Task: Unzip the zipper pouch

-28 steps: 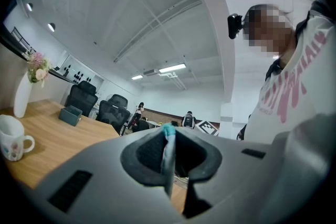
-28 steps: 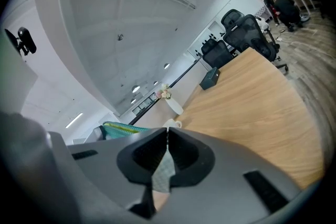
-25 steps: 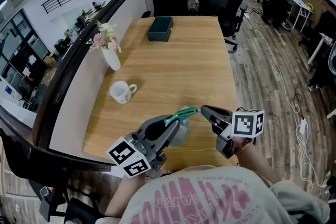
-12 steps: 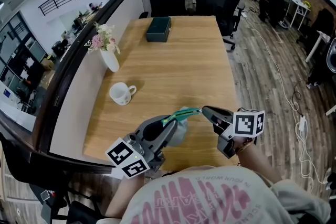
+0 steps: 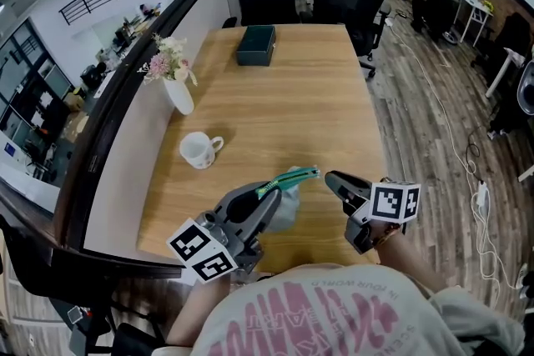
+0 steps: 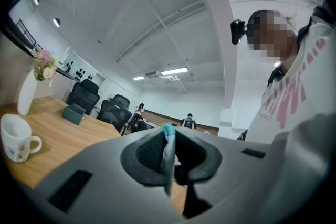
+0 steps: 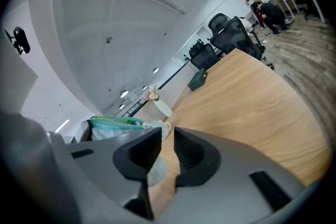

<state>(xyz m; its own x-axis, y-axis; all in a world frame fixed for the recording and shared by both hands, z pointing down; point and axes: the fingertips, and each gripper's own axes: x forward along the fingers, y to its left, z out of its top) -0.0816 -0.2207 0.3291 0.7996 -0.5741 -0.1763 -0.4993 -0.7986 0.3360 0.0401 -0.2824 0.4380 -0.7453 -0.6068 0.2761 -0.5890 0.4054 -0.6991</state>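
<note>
The left hand-held gripper (image 5: 265, 203) clenches the zipper pouch (image 5: 292, 179) to steady it. The right hand-held gripper (image 5: 332, 178) has just been opening, its jaws empty beside the zipper.

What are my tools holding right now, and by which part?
The left tool grips the zipper pouch by one end, near its teal zipper edge. The right tool holds nothing: its jaws have just been opening, nothing between them.
</note>
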